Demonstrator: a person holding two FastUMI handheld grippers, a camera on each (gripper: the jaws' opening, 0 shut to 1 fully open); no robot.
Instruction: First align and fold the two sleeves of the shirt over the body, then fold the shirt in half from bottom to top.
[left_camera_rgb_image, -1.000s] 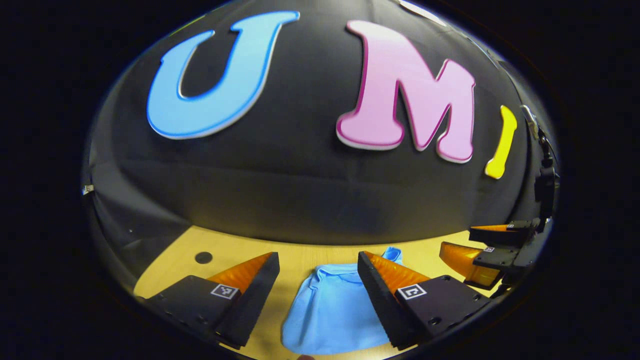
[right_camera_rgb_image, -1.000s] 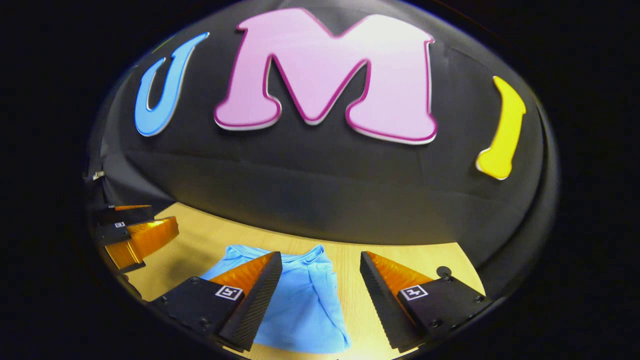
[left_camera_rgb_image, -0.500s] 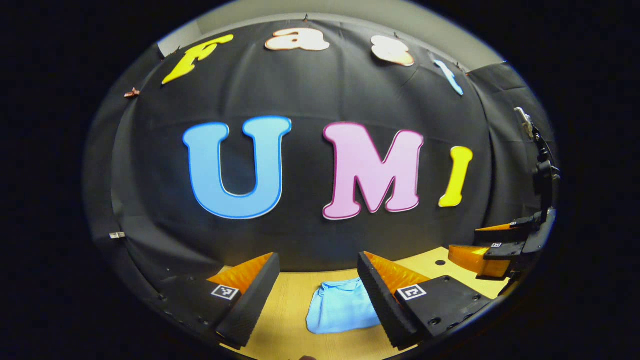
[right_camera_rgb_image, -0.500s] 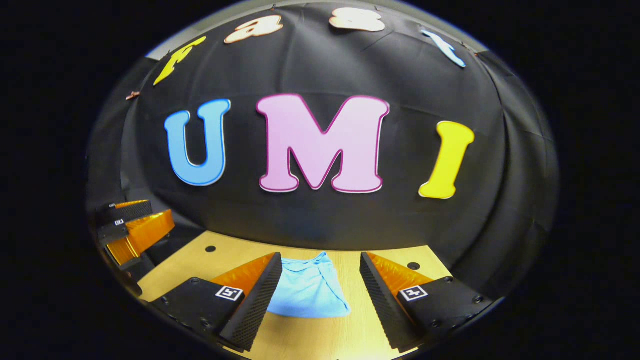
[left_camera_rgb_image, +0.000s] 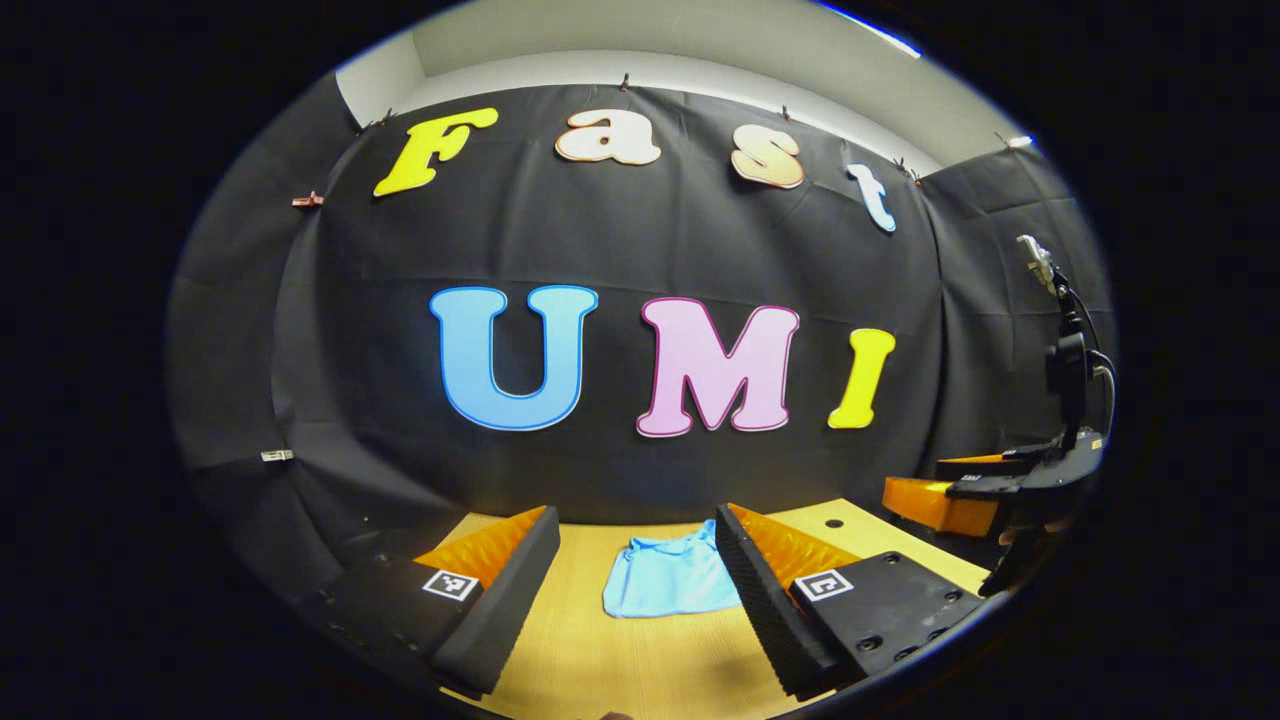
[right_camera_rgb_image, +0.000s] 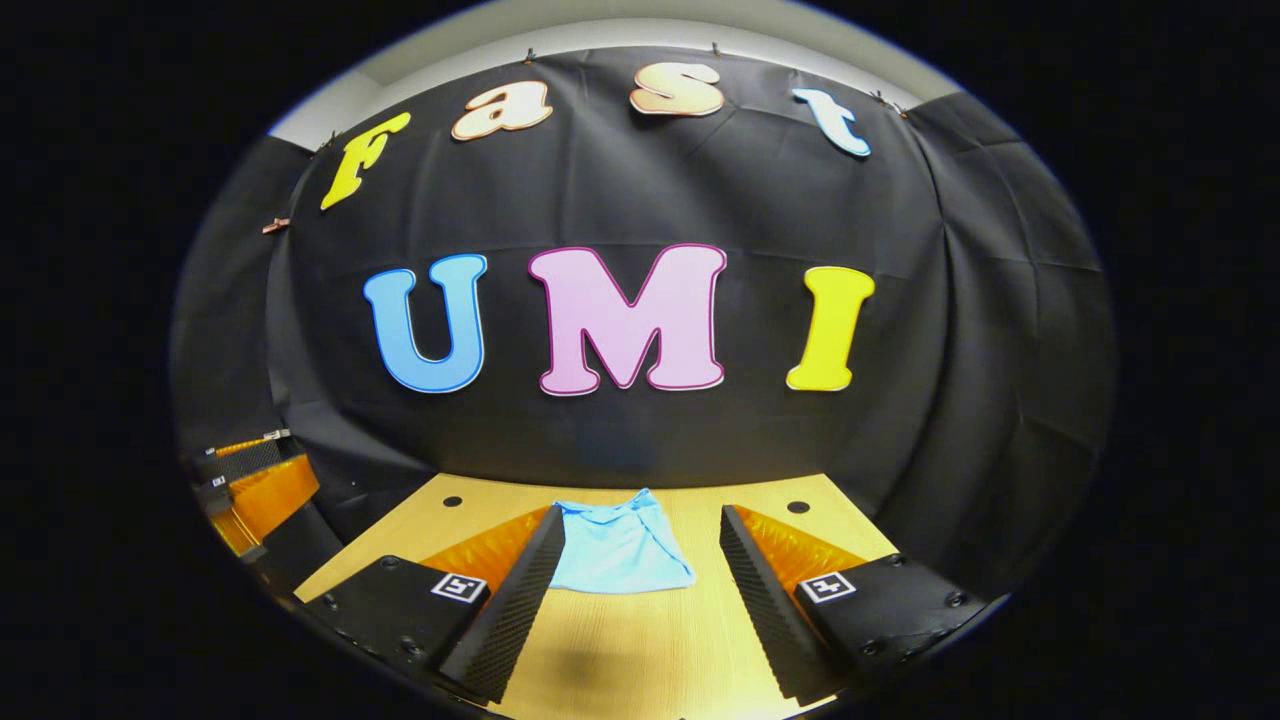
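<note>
On the worktop (right_camera_rgb_image: 640, 650), toward its far edge: folded blue shirt (right_camera_rgb_image: 620, 550), lying flat. Left gripper (left_camera_rgb_image: 636, 545) and right gripper (right_camera_rgb_image: 640, 545): raised clear of it, jaws apart, holding nothing.

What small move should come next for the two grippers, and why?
Probably none on the shirt: it lies as a compact folded bundle on the table. The left gripper and right gripper are open and off it, so pulling them a little farther away seems right.
</note>
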